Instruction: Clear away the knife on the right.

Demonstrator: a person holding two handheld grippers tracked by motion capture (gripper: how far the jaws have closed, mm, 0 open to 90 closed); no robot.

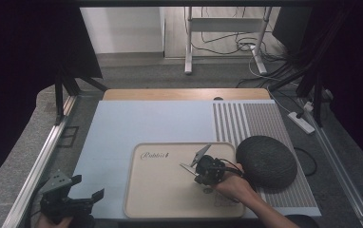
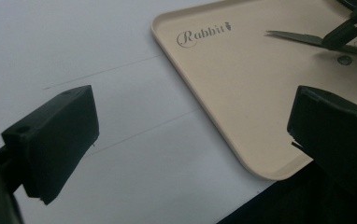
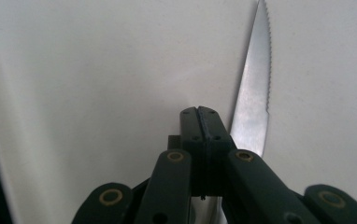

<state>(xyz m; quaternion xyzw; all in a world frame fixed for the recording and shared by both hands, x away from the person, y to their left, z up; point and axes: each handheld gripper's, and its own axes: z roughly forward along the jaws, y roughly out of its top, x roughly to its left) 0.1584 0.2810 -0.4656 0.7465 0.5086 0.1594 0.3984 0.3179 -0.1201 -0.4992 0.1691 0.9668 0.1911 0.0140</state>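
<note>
A serrated steel knife (image 3: 256,102) lies on the beige tray (image 1: 137,190), its blade (image 1: 186,167) pointing left. My right gripper (image 3: 199,112) is over the tray's middle right (image 1: 195,172), jaws pressed together with no gap. The blade runs out from under their right side; I cannot tell whether they touch it. My left gripper (image 1: 91,192) rests at the table's front left corner, open and holding nothing (image 2: 190,135), facing the tray's near corner (image 2: 200,109). In its view the knife (image 2: 293,37) and the right gripper (image 2: 349,25) sit at top right.
A dark round cushion-like object (image 1: 266,161) sits just right of the tray on a striped mat (image 1: 246,121). A small round item (image 1: 208,190) lies on the tray near the right hand. A pale blue sheet (image 1: 146,121) covers the table behind and left.
</note>
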